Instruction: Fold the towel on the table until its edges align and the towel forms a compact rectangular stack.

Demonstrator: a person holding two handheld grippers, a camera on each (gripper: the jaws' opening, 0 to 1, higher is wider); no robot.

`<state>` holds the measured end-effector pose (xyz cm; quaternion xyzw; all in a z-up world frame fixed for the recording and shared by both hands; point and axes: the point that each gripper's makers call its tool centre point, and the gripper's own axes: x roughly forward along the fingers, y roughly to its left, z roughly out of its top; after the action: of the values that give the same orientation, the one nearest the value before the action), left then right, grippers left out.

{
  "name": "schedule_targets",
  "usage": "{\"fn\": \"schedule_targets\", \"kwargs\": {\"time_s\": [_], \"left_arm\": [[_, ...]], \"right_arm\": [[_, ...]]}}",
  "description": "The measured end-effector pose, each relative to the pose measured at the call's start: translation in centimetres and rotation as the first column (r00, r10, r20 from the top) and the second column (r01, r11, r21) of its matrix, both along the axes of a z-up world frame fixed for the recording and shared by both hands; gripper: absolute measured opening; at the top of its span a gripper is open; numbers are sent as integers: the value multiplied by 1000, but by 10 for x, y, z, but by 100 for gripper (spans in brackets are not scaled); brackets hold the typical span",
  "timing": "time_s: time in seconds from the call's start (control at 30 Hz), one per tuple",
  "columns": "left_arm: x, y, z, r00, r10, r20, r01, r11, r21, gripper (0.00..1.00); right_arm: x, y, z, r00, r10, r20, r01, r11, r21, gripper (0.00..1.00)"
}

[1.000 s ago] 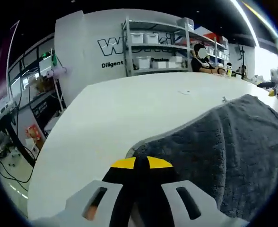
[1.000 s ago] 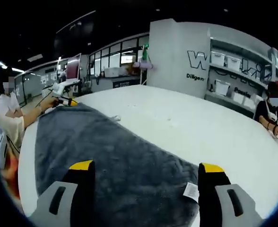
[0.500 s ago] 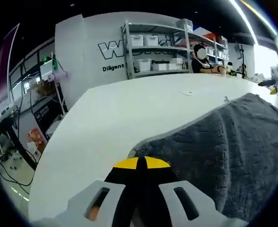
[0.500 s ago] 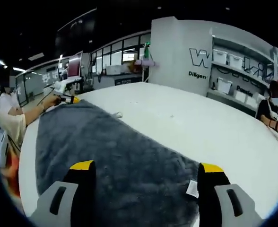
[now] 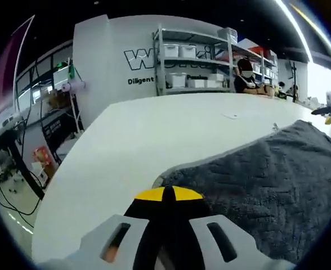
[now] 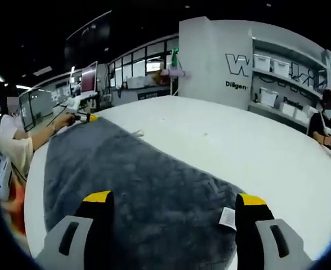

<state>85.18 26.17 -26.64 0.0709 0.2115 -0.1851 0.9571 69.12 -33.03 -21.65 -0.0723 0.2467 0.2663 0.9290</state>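
Even overhead lighting; bright white table (image 5: 154,129) glare ahead of jaws, strong fisheye bending, soft-edged periphery.

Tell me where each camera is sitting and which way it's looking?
Left gripper view: rides on the left claw, shut on a corner of the grey towel, looking across the white table toward shelves.
Right gripper view: rides on the right claw, jaws open over the towel's tagged corner, looking along it toward the left claw and the person's arm.
Both share the towel, table and shelves.
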Motion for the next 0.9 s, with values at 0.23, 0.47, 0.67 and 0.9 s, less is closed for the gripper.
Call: {"fn": "schedule_targets", "kwargs": {"time_s": [0.23,0.47,0.67,0.9], "left_arm": [[-4,2,3,1000,-2,-14,1,1000,-28,10],[3,6,26,999,17,36,-13,993,-116,29],[28,10,14,997,-59,-56,47,978,-203,29],[46,7,7,996,-74,-59,67,991,-113,30]], "right_arm": [[-6,-3,10,999,-4,33,4,1000,-9,90],[-4,-10,-3,999,-43,6,43,999,0,89],[0,-8,-2,999,-35,3,35,999,41,89],[4,-16,-2,999,-48,3,48,998,49,88]]}}
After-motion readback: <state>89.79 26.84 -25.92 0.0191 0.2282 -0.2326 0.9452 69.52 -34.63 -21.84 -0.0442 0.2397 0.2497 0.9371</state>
